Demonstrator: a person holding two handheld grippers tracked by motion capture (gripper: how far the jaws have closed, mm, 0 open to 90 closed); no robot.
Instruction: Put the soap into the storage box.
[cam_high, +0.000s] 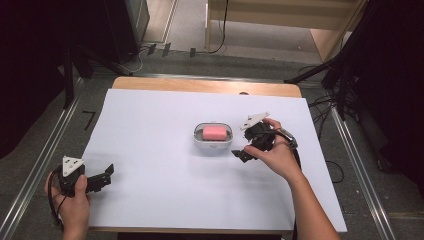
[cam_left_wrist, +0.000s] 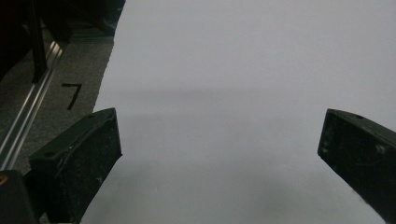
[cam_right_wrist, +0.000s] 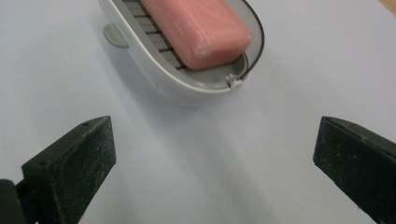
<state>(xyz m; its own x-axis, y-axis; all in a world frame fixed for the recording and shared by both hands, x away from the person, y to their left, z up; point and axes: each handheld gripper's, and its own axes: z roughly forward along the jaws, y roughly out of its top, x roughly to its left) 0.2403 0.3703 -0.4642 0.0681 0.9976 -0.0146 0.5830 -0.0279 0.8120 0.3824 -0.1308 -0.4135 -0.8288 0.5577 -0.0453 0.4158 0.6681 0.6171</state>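
Pink soap bar (cam_high: 214, 132) lying in white soap dish (cam_high: 199, 141), centre of white table sheet (cam_high: 150, 125). Slatted grey insert under bar resolved in right gripper view, perhaps too small in high view. Right gripper (cam_high: 243, 141) at dish's 3 o'clock, jaws spread, nothing between. Left gripper (cam_high: 109, 174) at 8 o'clock, well apart, jaws spread, hand resting at table edge.
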